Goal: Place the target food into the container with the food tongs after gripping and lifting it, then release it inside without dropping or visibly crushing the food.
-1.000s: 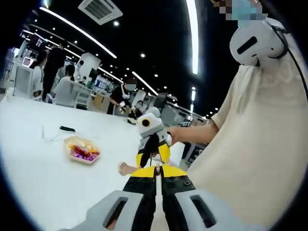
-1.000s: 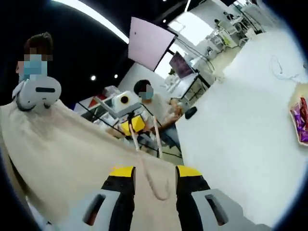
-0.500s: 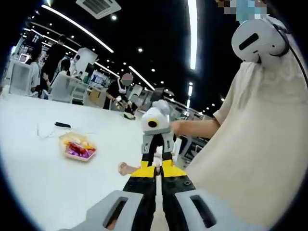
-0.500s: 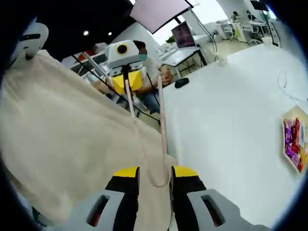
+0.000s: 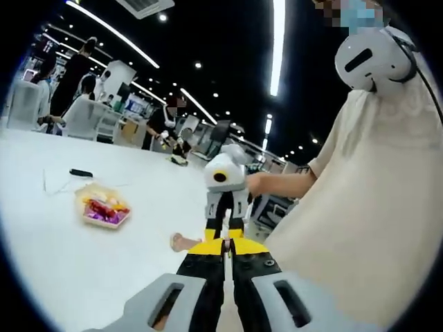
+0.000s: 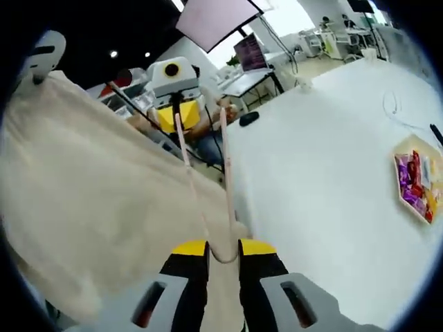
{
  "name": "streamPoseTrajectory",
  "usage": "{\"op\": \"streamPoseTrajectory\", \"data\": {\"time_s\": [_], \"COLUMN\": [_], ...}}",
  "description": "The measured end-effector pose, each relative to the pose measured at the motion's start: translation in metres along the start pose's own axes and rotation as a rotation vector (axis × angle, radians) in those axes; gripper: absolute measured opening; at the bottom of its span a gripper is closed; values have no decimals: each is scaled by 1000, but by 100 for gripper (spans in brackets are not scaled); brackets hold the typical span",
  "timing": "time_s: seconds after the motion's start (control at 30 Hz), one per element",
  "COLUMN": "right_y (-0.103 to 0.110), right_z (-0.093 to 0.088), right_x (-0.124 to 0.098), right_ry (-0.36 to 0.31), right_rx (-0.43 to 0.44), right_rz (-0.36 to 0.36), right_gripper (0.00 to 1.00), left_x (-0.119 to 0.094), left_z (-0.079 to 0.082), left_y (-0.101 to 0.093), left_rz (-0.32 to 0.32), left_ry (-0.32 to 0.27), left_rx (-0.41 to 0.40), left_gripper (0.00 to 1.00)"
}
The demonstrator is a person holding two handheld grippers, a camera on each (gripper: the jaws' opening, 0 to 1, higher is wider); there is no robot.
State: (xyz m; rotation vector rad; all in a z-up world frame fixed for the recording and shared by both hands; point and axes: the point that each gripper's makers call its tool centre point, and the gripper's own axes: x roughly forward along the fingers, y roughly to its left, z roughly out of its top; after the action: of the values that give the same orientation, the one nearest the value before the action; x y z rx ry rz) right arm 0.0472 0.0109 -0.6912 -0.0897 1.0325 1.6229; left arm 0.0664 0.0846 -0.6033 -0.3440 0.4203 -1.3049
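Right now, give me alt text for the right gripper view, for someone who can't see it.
The right gripper is shut on the looped end of pale pink food tongs, whose two arms reach toward the yellow-and-white left gripper. At the right, a shallow tray of purple and yellow wrapped food sits on the white table; a beige-clad person stands left.

The table (image 6: 332,194) is a smooth white top with a soft matt look, barely any glare off it. The food tongs (image 6: 208,187) look like pale, smooth plastic, slightly glossy along the arms. The right gripper (image 6: 223,257) has matt black jaws with yellow tips and grey moulded plastic behind; the left gripper (image 5: 228,254) is finished the same way. The person's shirt (image 6: 90,200) is beige cloth, soft and matt. The container (image 5: 101,207) near the far edge looks like thin plastic, with shiny wrappers inside.
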Motion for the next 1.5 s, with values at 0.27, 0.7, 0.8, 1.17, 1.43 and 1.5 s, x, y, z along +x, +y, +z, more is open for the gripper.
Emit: {"op": "streamPoseTrajectory", "data": {"time_s": [0.27,0.7,0.8,1.17,1.43,1.5], "right_y": [-21,-82,-91,-128,-157,-164], "right_z": [-11,-13,-14,-24,-33,-36], "right_x": [-9,-24,-25,-25,-29,-29], "right_ry": [-41,-122,-121,-71,-29,-17], "right_rx": [37,92,95,105,121,125], "right_rz": [-85,-354,-370,-488,-565,-581], "right_gripper": [15,16,16,16,16,16], "left_x": [19,40,43,56,70,72], "left_z": [-7,-19,-23,-37,-50,-54], "left_y": [7,47,58,88,112,117], "left_rz": [-15,40,58,131,162,172], "left_ry": [67,134,149,197,238,251], "left_rx": [9,-9,-12,15,27,32], "left_gripper": [0,0,0,0,1,1]}}
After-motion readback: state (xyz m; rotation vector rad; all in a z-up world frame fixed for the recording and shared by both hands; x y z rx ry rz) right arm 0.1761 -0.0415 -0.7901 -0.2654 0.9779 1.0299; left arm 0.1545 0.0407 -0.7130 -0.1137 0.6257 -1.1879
